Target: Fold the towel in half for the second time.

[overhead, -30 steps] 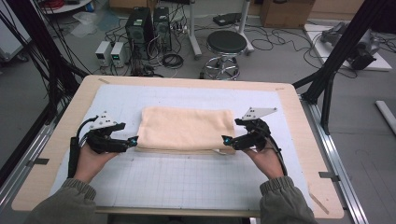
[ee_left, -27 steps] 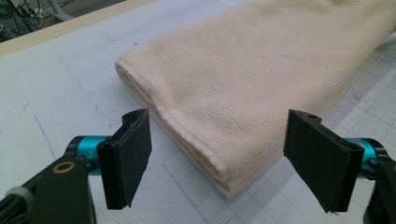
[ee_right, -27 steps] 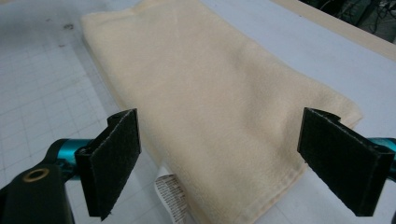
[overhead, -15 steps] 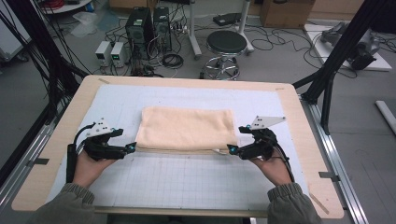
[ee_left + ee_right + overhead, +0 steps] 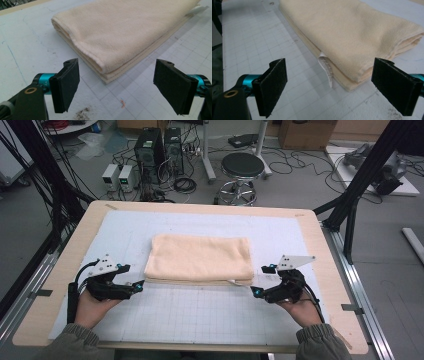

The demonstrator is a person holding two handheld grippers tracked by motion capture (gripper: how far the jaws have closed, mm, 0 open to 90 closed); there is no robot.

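Between the two grippers, on the pale grid-marked mat (image 5: 200,310) that covers the wooden table (image 5: 320,245), lies the folded cream terry towel (image 5: 200,257), a flat rectangle of several layers with its edges fairly even; the left gripper (image 5: 140,285) sits just off the towel's near left corner, the right gripper (image 5: 255,291) just off its near right corner, neither touching the cloth. In the left gripper view the black padded fingers (image 5: 66,83) stand wide with nothing between them, and the towel's (image 5: 125,37) folded corner lies a little ahead of their tips; in the right gripper view the fingers (image 5: 273,85) are likewise spread wide and hold nothing, the towel's (image 5: 367,30) corner ahead and toward the right-hand finger, a small white care label (image 5: 325,67) poking out from between the layers. Judging by this, the folding looks done or nearly so; what may remain is at most one more fold or squaring the stack.
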